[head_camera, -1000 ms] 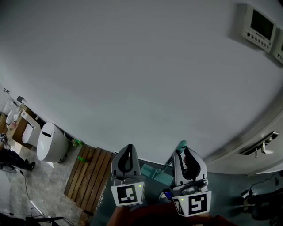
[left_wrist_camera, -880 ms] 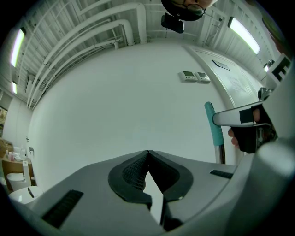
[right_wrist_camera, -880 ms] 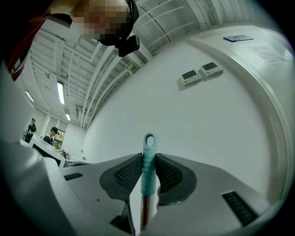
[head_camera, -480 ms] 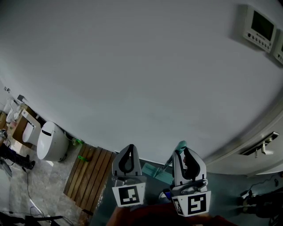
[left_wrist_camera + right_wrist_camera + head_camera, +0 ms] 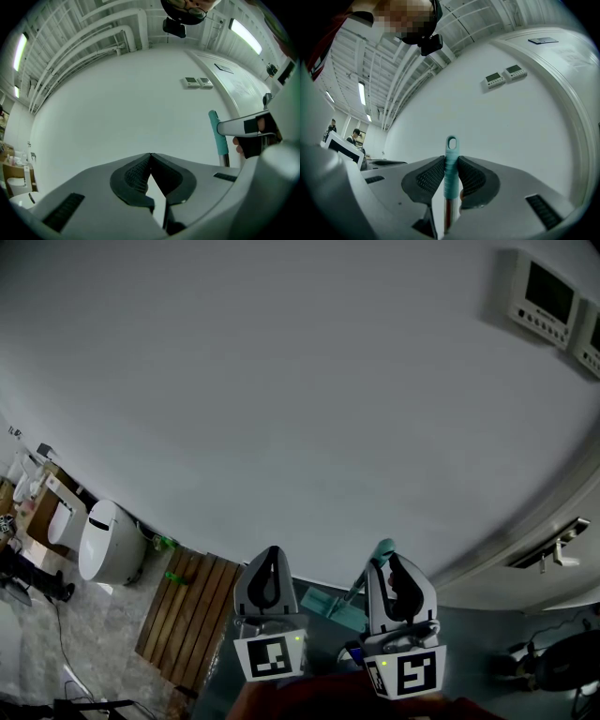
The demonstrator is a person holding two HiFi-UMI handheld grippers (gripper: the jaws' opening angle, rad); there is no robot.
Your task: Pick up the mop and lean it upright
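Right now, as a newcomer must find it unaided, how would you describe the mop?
Start at the big white wall; at its foot, right of the slatted wooden mat, sits the flat teal head of the mop. Its metal pole rises to a teal grip with a hanging loop, clamped in the right gripper, the only long-handled thing here.

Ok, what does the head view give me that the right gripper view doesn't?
Only the head view: the teal flat mop head on the floor, the slatted wooden mat and the white toilet. Only the right gripper view: the right claw with its pads pressing the teal-gripped metal mop handle, plus ceiling light strips. Both: that handle's top and the white wall control panels.
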